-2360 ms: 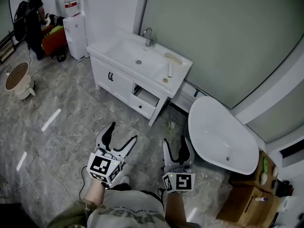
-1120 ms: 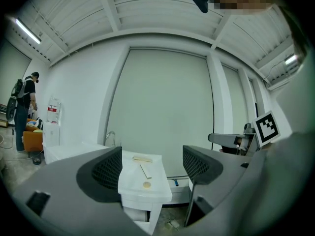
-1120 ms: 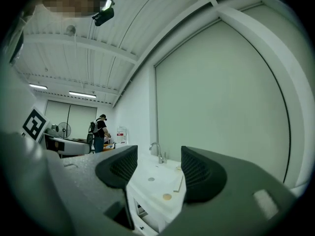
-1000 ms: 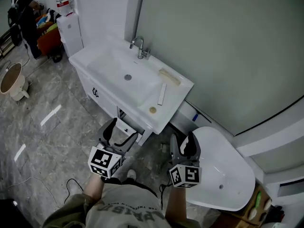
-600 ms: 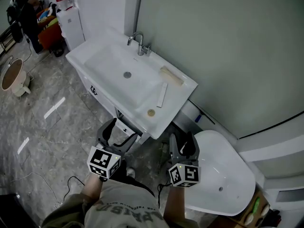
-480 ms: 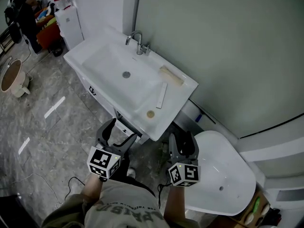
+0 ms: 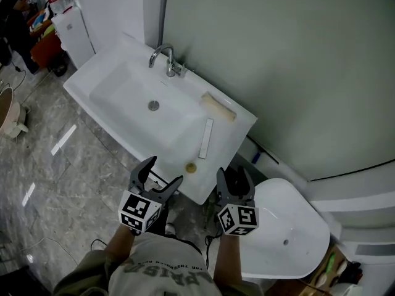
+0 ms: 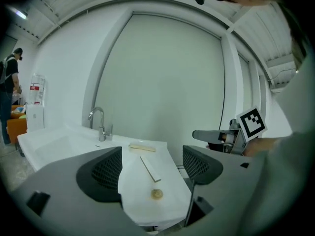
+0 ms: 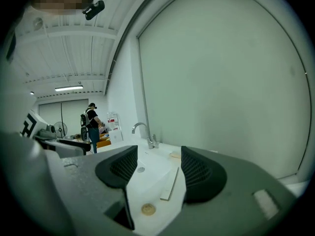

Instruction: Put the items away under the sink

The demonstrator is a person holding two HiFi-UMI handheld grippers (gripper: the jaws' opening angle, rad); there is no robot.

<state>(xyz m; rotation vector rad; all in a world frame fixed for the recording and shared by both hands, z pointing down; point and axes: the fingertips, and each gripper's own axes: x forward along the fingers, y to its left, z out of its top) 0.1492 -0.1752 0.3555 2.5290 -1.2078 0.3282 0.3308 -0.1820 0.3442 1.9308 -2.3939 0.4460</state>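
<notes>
Sink (image 7: pixel 83 90) drawn closer, mid-frame; left hand-held gripper (image 7: pixel 163 170) and right hand-held gripper (image 7: pixel 232 172) agape, empty; disc (image 7: pixel 191 167) looks reachable.

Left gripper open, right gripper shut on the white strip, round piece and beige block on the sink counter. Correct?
Not quite. The right gripper is open and empty: the right gripper view shows its jaws apart with nothing between them, and the white strip lies on the sink counter. The rest holds: left gripper open, round piece and beige block on the counter.
</notes>
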